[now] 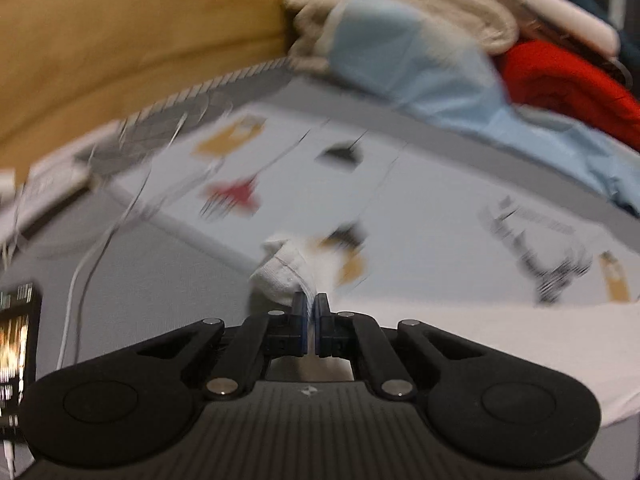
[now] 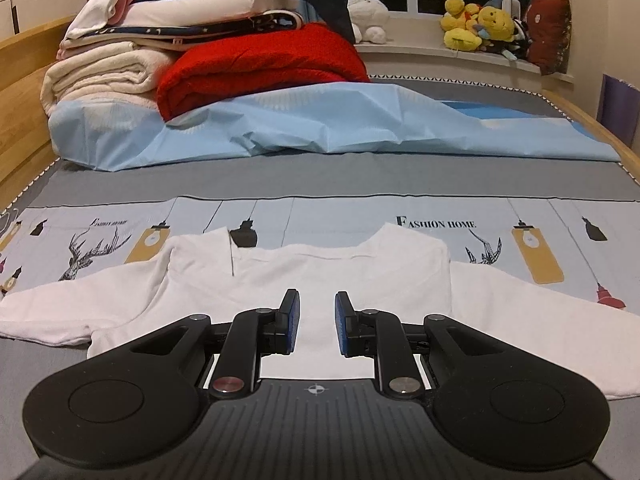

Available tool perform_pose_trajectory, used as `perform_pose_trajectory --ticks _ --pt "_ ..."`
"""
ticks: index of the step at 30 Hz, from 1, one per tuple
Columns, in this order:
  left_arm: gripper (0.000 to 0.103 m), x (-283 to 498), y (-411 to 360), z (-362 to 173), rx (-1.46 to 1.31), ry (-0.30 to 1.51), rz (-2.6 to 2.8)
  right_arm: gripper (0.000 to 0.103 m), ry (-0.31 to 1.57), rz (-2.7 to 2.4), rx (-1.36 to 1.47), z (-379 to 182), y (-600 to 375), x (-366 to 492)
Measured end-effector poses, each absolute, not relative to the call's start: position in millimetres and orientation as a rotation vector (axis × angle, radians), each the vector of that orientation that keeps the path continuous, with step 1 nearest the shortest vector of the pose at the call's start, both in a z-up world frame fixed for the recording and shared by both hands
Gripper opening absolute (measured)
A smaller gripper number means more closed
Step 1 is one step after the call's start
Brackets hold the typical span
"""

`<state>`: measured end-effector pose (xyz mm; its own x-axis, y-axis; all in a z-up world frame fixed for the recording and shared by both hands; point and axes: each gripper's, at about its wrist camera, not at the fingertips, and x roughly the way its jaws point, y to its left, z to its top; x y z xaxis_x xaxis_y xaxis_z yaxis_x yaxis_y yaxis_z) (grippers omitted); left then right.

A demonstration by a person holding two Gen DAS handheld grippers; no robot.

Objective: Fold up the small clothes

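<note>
- The left gripper (image 1: 311, 304) is pinched fully together on a white ribbed cuff (image 1: 288, 268), the end of one sleeve of the white shirt (image 2: 312, 276); that view is smeared with motion, so finer detail is lost.
- To do this fold well, I judge the cuff should be carried low across the chest and laid flat, without dragging the body out of square.
- The shirt lies spread on the printed bedsheet (image 2: 340, 216), collar away from the camera, sleeves out to both sides; it looks like soft, thin knit with a ribbed cuff.
- The right gripper (image 2: 317, 322) hovers over the shirt's middle, its jaws partly apart and holding nothing.
- Behind sit a crinkled, papery blue cover (image 2: 320, 128) and a plush red blanket (image 2: 260, 68).
</note>
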<state>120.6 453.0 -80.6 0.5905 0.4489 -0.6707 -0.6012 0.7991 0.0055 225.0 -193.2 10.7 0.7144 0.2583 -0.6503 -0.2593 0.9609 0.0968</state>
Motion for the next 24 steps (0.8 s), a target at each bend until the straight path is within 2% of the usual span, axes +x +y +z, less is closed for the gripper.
perform_pose_trajectory --ticks 7,11,14,15,16,17,18,20,24 --pt "0.002 187.1 320.6 2.4 -0.207 0.547 0.347 0.020 0.763 0.278 0.002 9.5 -198.1 222.2" --pt "0.002 223.2 198.3 38.8 -0.251 0.484 0.084 0.020 0.791 0.253 0.017 5.1 -205.3 223.7" --pt "0.003 239.8 104.5 49.0 -0.320 0.501 -0.158 0.020 0.811 0.227 0.052 2.6 -212.9 226.5" --pt "0.009 245.3 74.3 49.7 -0.343 0.530 -0.249 0.020 0.817 0.222 0.066 1.5 -215.7 227.5" --pt "0.021 249.4 51.5 49.5 -0.345 0.558 -0.318 0.020 0.826 0.212 0.084 0.0 -218.5 229.0" --pt "0.026 251.1 32.7 50.1 -0.330 0.570 -0.365 0.020 0.833 0.204 0.097 -1.7 -220.7 230.4" --pt "0.030 249.9 19.7 50.8 -0.303 0.555 -0.386 0.020 0.843 0.194 0.112 -3.9 -223.2 232.6" --pt "0.030 250.3 12.3 50.0 -0.250 0.539 -0.377 0.020 0.865 0.176 0.142 -8.9 -228.2 237.2" --pt "0.030 264.5 54.4 37.2 -0.294 0.599 -0.232 0.020 0.916 0.147 0.221 -21.7 -238.2 249.5"
